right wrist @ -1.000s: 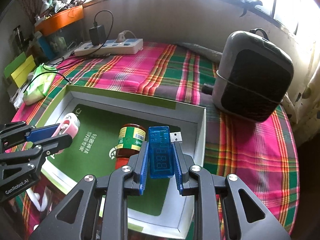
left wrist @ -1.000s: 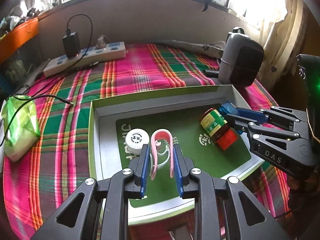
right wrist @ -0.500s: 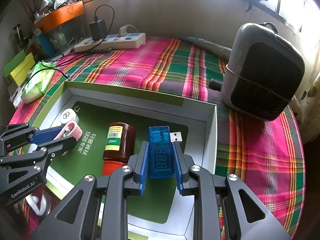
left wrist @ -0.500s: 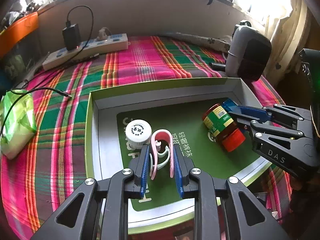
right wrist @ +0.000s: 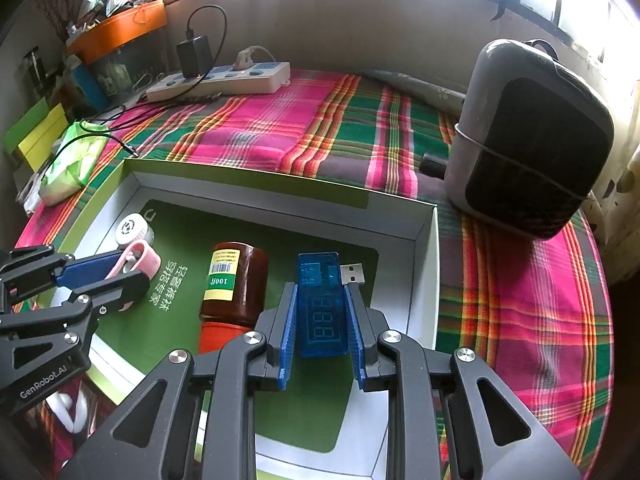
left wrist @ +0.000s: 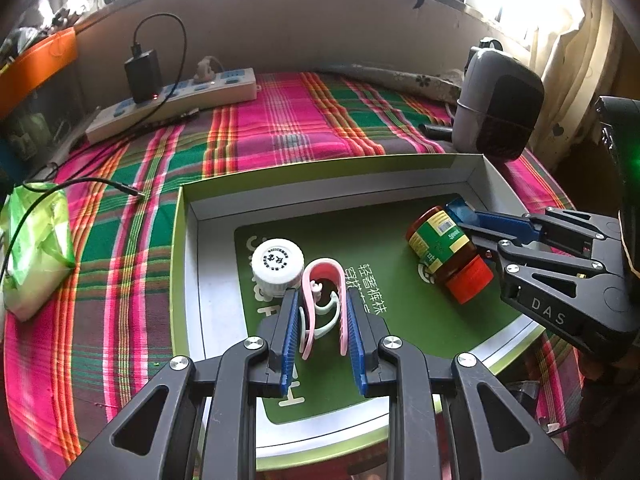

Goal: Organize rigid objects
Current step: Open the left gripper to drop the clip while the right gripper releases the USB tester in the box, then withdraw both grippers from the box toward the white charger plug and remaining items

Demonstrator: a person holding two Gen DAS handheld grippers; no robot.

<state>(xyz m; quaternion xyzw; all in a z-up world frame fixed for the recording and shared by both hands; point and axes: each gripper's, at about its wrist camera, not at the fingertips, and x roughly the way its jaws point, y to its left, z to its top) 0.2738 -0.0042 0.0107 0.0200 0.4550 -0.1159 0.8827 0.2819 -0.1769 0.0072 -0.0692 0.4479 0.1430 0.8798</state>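
Observation:
A shallow white box with a green floor [left wrist: 332, 178] [right wrist: 424, 264] lies on the plaid cloth. My left gripper [left wrist: 320, 300] is shut on a pink U-shaped clip [left wrist: 326, 276] over the box's left part, beside a white-capped bottle [left wrist: 276, 266]. It also shows in the right wrist view [right wrist: 132, 268]. My right gripper [right wrist: 320, 292] is shut on a blue USB tester [right wrist: 322, 304] over the box's right part. A brown bottle with a red cap [right wrist: 236, 284] [left wrist: 448, 252] lies on its side just left of the right gripper [left wrist: 460, 212].
A grey and black speaker [right wrist: 528, 140] stands right of the box. A white power strip with a black charger [left wrist: 172, 96] lies at the back. A green packet [left wrist: 32, 248] with a black cable lies left. An orange shelf [right wrist: 120, 28] is at far left.
Both grippers have moved forward and lower over the box, still holding their objects. The brown bottle has rolled, so its label now faces differently.

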